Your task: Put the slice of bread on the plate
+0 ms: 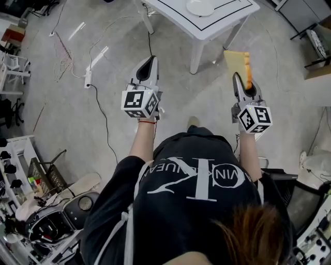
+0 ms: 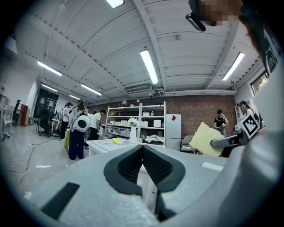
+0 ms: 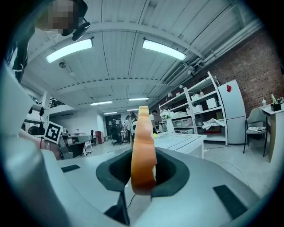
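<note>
The person (image 1: 199, 207) in a dark printed T-shirt is standing on the grey floor (image 1: 207, 98) and holding both grippers out level in front. The left gripper (image 1: 149, 61) is showing its jaws brought together at the tips, with nothing between them (its own view (image 2: 143, 148) is showing the dark pads meeting in a narrow V). Its marker cube (image 1: 139, 102) is sitting just ahead of the person's left wrist.

The right gripper (image 1: 243, 82) is clamping the slice of bread (image 1: 239, 64) by one lower edge. The slice is standing upright on edge, its pale face turned toward the left gripper and its brown crust running up the right side. In the right gripper view the jaws (image 3: 142, 176) are standing a little apart, pressing on either side of the crust (image 3: 143, 146), which is rising well above them. The bread is hanging in the air over the floor, well short of the counter (image 1: 227, 18).

A black cable (image 1: 106, 124) is trailing across the floor to the left. Farther ahead, the white counter is carrying what looks like a white plate (image 1: 200, 6), partly cut off by the top edge of the head view.
</note>
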### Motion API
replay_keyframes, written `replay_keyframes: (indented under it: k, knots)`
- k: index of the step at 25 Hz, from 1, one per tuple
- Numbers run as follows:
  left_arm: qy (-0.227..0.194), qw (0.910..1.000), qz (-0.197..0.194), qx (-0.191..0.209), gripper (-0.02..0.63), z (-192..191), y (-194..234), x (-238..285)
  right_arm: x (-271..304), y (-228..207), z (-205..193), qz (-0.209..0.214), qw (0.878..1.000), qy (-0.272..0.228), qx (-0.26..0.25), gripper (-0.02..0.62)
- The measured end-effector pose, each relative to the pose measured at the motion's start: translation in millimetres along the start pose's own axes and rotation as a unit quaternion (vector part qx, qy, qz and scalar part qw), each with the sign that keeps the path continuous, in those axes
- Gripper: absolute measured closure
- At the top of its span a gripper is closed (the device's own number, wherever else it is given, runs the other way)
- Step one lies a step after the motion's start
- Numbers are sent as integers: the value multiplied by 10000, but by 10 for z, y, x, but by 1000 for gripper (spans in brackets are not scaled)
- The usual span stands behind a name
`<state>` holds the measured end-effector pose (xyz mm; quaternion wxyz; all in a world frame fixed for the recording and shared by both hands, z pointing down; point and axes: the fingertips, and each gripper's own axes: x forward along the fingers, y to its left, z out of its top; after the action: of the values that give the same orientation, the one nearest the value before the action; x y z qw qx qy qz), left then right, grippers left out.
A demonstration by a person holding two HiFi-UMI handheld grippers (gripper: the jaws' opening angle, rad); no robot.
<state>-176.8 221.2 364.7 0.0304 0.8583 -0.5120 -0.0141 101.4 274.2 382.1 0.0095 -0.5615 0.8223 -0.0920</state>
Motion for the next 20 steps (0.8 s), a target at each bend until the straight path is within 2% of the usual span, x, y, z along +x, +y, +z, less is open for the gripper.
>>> replay_keyframes:
  k: [14, 20]
  knots:
    - [68, 9999, 44, -74, 595, -19, -30, 682, 512, -523, 34, 225, 9995, 83, 183, 500]
    - [143, 9998, 127, -79, 595, -89, -28, 757, 593, -567, -41, 366, 9989, 108, 278, 500]
